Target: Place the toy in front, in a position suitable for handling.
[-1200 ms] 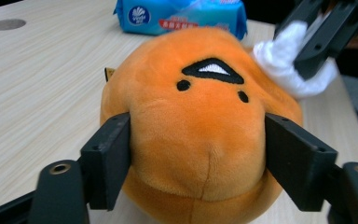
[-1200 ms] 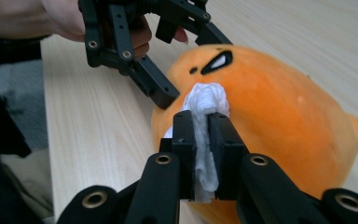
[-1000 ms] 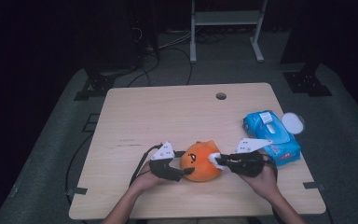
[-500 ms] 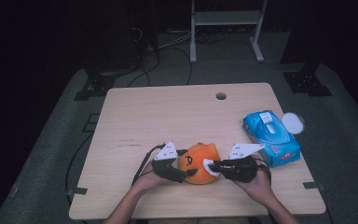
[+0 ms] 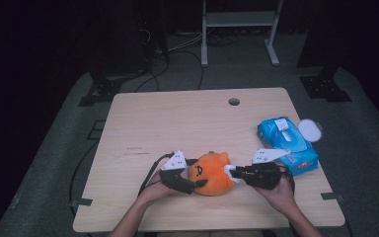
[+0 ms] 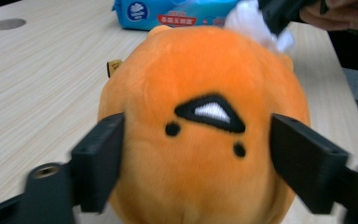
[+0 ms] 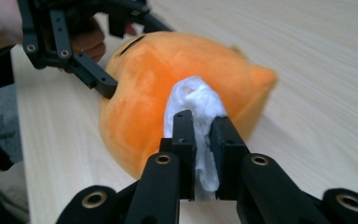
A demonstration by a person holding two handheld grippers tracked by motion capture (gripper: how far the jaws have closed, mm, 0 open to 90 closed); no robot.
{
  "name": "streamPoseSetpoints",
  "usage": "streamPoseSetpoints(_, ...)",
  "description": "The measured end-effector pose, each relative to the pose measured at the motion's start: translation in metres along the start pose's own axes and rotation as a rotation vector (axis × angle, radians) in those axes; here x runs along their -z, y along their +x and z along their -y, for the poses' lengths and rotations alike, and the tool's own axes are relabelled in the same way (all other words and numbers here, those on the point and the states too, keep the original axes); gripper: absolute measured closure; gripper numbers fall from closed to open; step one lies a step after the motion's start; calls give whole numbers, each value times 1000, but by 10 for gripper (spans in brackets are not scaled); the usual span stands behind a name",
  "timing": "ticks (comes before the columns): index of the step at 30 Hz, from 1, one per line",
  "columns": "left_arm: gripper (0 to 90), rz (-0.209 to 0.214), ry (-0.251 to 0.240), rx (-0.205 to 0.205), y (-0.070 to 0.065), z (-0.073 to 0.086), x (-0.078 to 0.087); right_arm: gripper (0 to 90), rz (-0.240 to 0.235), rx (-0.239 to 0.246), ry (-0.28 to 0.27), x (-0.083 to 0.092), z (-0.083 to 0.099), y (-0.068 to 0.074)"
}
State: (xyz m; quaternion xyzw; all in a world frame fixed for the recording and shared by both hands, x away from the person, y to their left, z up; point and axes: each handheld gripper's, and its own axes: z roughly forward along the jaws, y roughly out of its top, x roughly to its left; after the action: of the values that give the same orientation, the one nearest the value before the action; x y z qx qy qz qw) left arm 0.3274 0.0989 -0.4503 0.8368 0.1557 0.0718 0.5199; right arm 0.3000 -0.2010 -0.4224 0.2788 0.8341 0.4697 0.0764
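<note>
A: Dark room, light wooden table (image 5: 177, 123) with a round cable hole (image 5: 234, 101) near the far edge, black stands and cables on the floor behind.

B: And the toy?

A: The orange plush toy (image 5: 212, 173) sat on the table near the front edge, between the two grippers, its stitched face turned to the left one.

B: Left gripper (image 5: 190, 185)?

A: Its jaws had just been opening. In the left gripper view they stood either side of the plush (image 6: 200, 130): the one at the left of that view was against the fur, the other a little clear. I called it no longer gripping.

B: Right gripper (image 5: 233, 173)?

A: Clamped on a white wipe (image 7: 196, 107), and the wipe was pressed against the side of the plush (image 7: 140, 93).

B: Anything else?

A: A blue wet-wipes pack (image 5: 286, 143) lay on the table's right side, just beyond the right hand (image 5: 279, 195), with a white round lid (image 5: 310, 129) beside it at the table edge.
</note>
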Motion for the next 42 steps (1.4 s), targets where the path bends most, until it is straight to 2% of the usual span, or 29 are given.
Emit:
streamPoseSetpoints(3,140,-3,-3,-4,-1,-2,1,808,-50,18,2,-3,-1,11)
streamPoseSetpoints(4,153,-4,-1,-14,-1,0,1,808,-55,21,2,-3,-1,13)
streamPoseSetpoints(6,219,-15,2,-19,-2,1,1,808,-32,35,-6,-2,-3,14)
streamPoseSetpoints(8,257,-15,2,-37,-2,2,0,808,-12,9,-23,0,-4,6)
streamPoseSetpoints(9,270,-14,1,-40,-3,3,-1,808,12,-12,-31,0,-4,0)
streamPoseSetpoints(12,272,-13,5,-58,-5,2,-3,808,56,-65,-34,-2,-3,-14)
streamPoseSetpoints(16,272,-9,-5,-39,-5,4,-2,808,50,-106,-25,-4,0,-23)
streamPoseSetpoints(18,271,-15,-6,-30,-7,3,-3,808,39,-101,-29,-2,0,-19)
streamPoseSetpoints(21,270,-17,0,-50,-12,1,-4,807,-22,-64,-55,0,-3,-3)
streamPoseSetpoints(23,272,-23,6,-67,-15,0,-4,806,-26,-34,-59,-1,-6,5)
streamPoseSetpoints(24,277,-22,6,-71,-15,0,-3,806,-13,-28,-58,-1,-7,5)
streamPoseSetpoints(26,288,-20,4,-68,-15,1,-2,806,21,-54,-59,-1,-5,-2)
streamPoseSetpoints(29,289,-17,3,-74,-16,1,-2,807,75,-110,-33,0,1,-18)
streamPoseSetpoints(30,289,-17,2,-74,-16,1,-2,807,81,-129,-26,0,3,-22)
streamPoseSetpoints(32,288,-20,2,-67,-17,1,-2,807,65,-145,-34,0,6,-23)
streamPoseSetpoints(36,283,-16,2,-76,-23,-2,-4,807,14,-95,-79,1,-3,-7)
streamPoseSetpoints(39,274,1,10,-88,-28,-5,-4,805,24,-59,-83,-1,-8,0)
streamPoseSetpoints(40,275,13,1,-76,-27,-5,-3,805,29,-67,-79,-2,-7,-2)
streamPoseSetpoints(42,290,12,0,-81,-27,-4,-2,805,43,-100,-68,-1,-3,-11)
